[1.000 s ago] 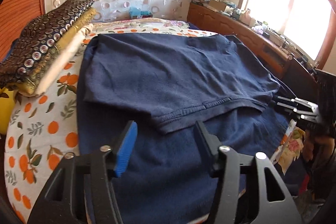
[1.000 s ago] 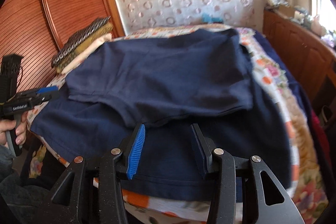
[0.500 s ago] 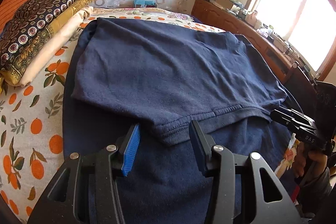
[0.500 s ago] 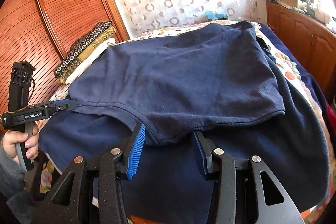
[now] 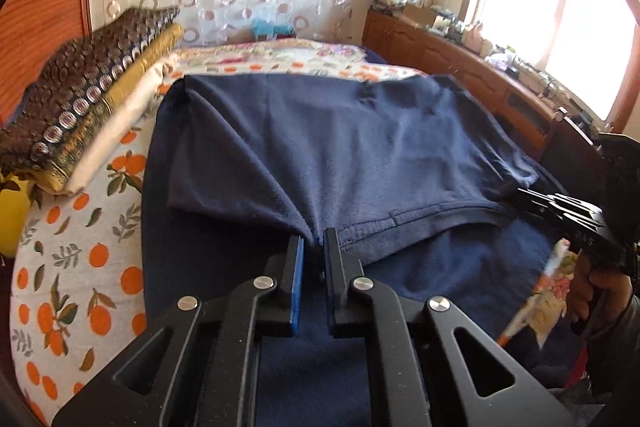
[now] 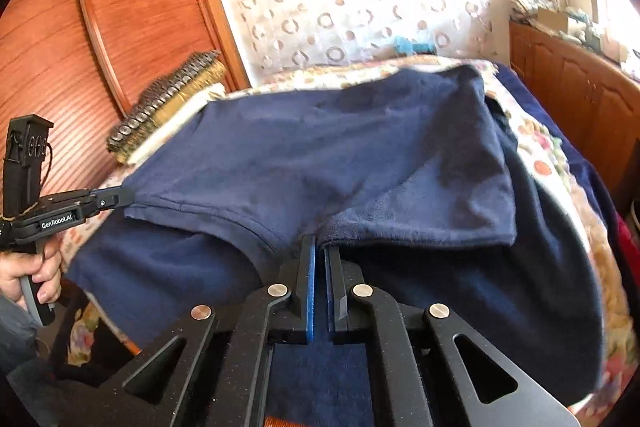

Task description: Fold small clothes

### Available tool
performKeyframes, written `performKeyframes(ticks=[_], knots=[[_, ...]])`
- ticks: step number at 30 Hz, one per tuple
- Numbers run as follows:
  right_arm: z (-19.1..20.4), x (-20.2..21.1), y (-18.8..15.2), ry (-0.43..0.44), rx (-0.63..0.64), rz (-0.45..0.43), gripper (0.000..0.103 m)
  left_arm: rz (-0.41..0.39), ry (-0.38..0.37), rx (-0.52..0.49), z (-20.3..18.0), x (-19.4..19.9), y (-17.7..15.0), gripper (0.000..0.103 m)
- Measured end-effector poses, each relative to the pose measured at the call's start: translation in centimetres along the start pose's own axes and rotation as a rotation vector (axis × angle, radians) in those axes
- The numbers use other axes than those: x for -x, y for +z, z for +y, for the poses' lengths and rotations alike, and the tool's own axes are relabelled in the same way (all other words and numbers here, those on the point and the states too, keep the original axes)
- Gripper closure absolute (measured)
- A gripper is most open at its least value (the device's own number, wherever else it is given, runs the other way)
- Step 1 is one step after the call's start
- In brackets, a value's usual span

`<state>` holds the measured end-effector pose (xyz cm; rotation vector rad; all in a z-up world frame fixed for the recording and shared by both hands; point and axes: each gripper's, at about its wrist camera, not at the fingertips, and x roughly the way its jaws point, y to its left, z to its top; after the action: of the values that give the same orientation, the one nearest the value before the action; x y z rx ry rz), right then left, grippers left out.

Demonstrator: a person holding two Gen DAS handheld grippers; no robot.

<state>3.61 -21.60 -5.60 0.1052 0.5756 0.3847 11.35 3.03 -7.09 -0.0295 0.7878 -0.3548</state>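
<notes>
1. Since the earlier frames both grippers have gone from wide apart to pinched on the near hem of the navy shirt [image 5: 340, 147].
2. Left gripper [image 5: 312, 247]: its jaws are closing, with a bunched fold of the shirt's hem caught between the pads.
3. Right gripper [image 6: 318, 249]: clamped tight on the hem further along, the cloth puckering at its tips.
4. The shirt lies folded across a navy blanket [image 5: 460, 267] on the bed [image 5: 72, 259], whose sheet carries an orange-fruit print.
5. A stack of folded fabrics [image 5: 88, 107] sits on the bed just beside the shirt's far left corner.
6. A hand [image 6: 32, 267] holds the left gripper's handle, seen from the right wrist view.
</notes>
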Motion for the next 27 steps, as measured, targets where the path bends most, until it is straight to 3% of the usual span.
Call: performKeyframes(ticks=[8,14,16,20,22,25,27], knots=[[0.4,4.3,-0.4,0.027,0.008,-0.055,0.1,-0.037,-0.053,0.008,-1.7,3.8,-1.3,0.093],[0.5,5.9,-2.3,0.028,0.02,-0.016,0.1,0.018,-0.066,0.025,-1.7,2.7,-2.8,0.093],[0.4,5.2,-2.8,0.013,0.03,0.017,0.1,0.046,-0.062,0.036,-1.4,1.9,-3.0,0.086],[0.4,4.9,-2.2,0.015,0.04,0.04,0.099,0.019,-0.048,0.044,-0.9,2.8,-3.4,0.057],[0.1,5.1,-1.8,0.009,0.048,0.035,0.098,-0.006,-0.026,0.063,0.1,3.4,-2.8,0.057],[-0.2,5.8,-1.4,-0.009,0.042,0.009,0.084,-0.047,0.038,0.074,1.5,3.5,-1.7,0.057],[-0.9,6.0,-1.2,-0.025,0.034,-0.003,0.078,-0.032,0.063,0.087,2.6,2.6,-0.7,0.057]])
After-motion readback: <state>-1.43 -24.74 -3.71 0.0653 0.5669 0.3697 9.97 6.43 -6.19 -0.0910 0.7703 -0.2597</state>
